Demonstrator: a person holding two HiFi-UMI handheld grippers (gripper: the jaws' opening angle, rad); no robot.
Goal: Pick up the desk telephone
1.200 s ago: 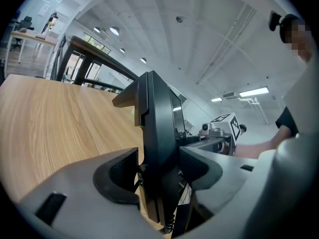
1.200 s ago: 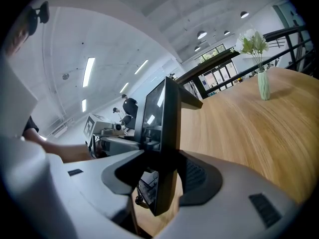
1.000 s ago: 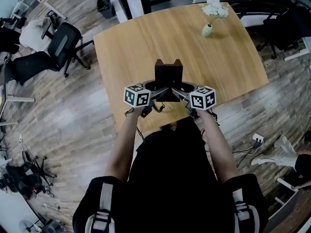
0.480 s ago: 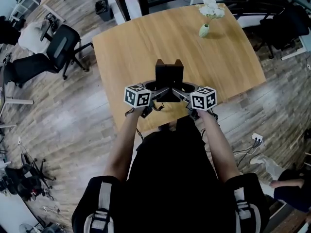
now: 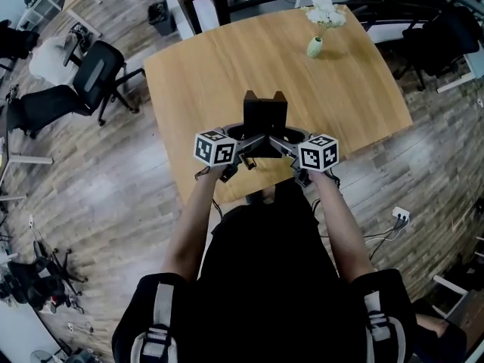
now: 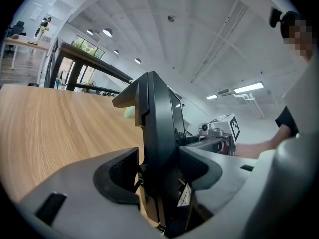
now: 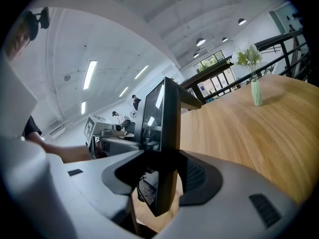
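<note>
Both arms are stretched straight out in front of the person, left forearm [image 5: 193, 225] and right forearm [image 5: 340, 225] nearly parallel, and the hands come together over the near edge of the table [image 5: 227, 59]. The grippers angle in toward each other, so the two marker cubes, left [image 5: 215, 148] and right [image 5: 318, 153], sit side by side with a gap between them. The left gripper [image 6: 159, 169] is clamped on the left side of the phone [image 5: 265, 114], pads pressed against the black body. The right gripper [image 7: 165, 173] does the same from the other side, so the phone is pinched between the two tools. The phone stands upright over the near middle of the table, just beyond the cubes. No view settles whether its base touches the wood or hangs just off it. A green vase [image 5: 314, 47] of white flowers [image 5: 321, 10] stands well apart at the far right, and an office chair [image 5: 98, 70] stands on the floor to the left. Compared with a second ago, pretty much nothing changes in the pose or the grip. The head view just drifts a touch, so the vase lands slightly further left. A passer-by [image 5: 442, 345], out beside the table back then, now only peeks in at the bottom right corner.
</note>
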